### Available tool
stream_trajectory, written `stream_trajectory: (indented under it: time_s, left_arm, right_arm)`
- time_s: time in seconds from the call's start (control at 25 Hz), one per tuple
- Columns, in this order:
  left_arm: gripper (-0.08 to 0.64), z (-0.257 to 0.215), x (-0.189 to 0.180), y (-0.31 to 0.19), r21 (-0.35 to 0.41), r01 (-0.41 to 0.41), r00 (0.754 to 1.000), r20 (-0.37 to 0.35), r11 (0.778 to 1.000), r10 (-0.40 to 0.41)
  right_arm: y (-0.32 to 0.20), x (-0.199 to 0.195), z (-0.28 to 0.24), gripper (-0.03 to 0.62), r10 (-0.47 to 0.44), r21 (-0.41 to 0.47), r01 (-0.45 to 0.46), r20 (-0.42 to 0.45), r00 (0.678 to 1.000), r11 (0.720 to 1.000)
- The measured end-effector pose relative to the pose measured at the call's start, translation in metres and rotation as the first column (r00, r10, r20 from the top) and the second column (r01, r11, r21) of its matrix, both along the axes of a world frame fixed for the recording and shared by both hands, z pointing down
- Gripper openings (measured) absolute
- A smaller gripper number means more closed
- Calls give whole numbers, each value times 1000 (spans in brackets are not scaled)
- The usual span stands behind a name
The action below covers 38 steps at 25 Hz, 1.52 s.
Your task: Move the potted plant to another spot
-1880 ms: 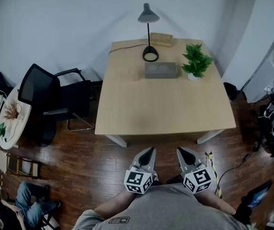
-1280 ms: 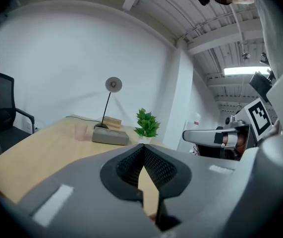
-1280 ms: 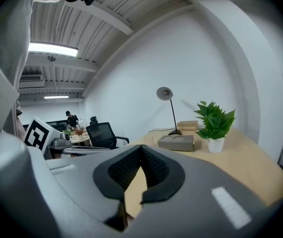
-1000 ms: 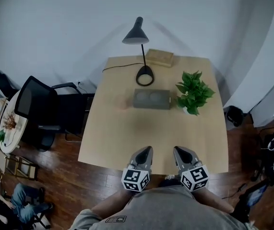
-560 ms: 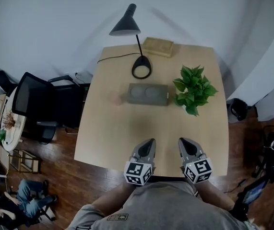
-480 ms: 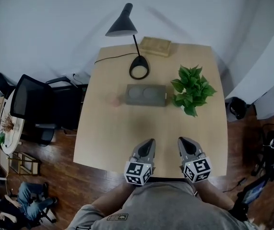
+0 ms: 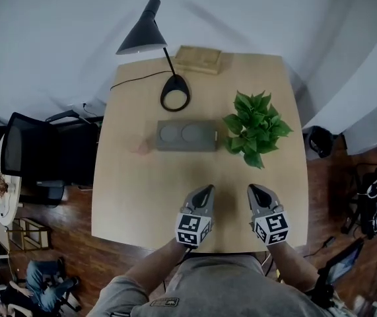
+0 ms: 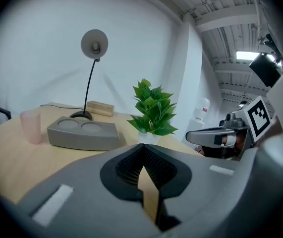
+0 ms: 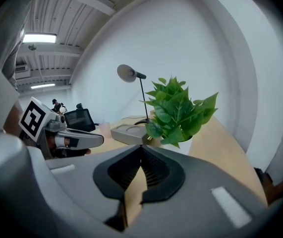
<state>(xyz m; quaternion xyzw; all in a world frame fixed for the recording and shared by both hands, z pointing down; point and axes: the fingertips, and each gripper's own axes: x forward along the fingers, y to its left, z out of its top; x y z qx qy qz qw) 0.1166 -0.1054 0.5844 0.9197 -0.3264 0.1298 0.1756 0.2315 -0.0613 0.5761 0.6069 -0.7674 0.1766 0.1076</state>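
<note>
**A:** Head view puts the potted plant [image 7: 252, 129] on the right half of the surface [image 7: 175, 197]. It is upright in its white pot, just beside the right end of the grey tray [image 7: 187, 135] with 2 round recesses. Nothing touches it.

**B:** What changed on your side?

**A:** I've closed in. About 2 seconds ago the whole surface lay well ahead of me, with floor between us. Now its near edge is under my arms and both grippers are over the wood. The plant stands ahead of the right gripper [image 7: 254, 190], near but apart.

**B:** Jaws?

**A:** My left gripper [image 7: 205, 191] and the right one are both pressed together, with nothing between them.

**B:** Meaning?

**A:** The approach looks nearly done, but the grasp hasn't started. I judge the right one must spread before taking the pot, low under the leaves. The lamp [image 7: 140, 38], the wooden box [image 7: 199, 59] and the pink cup [image 7: 141, 146] sit clear of that reach.
</note>
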Motion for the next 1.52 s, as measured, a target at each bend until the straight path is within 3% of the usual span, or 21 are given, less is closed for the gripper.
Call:
stream_trajectory:
  time_s: [0.32, 0.4, 0.48, 1.0, 1.28, 1.52]
  left_arm:
    - [2, 43, 47, -43, 22, -58, 997, 60, 998, 57]
    - [2, 54, 57, -49, 36, -88, 994, 75, 996, 85]
    - [2, 62, 67, -56, 47, -118, 990, 84, 992, 114]
    - [234, 72, 131, -87, 147, -251, 967, 79, 957, 242]
    - [340, 75, 148, -89, 181, -309, 951, 88, 934, 297]
    - [339, 73, 157, -89, 213, -379, 924, 142, 900, 356]
  right_arm:
    - [-31, 46, 51, 26, -14, -80, 9, -62, 998, 997]
    - [-37, 53, 63, 107, -33, -103, 26, -69, 997, 994]
    - [-44, 59, 73, 140, -49, -117, 40, -73, 996, 992]
    - [-99, 89, 96, 420, -255, -120, 238, -163, 953, 964]
    - [-116, 87, 97, 437, -390, -97, 379, -154, 908, 920]
    - [-120, 88, 102, 437, -467, -101, 456, -132, 875, 884]
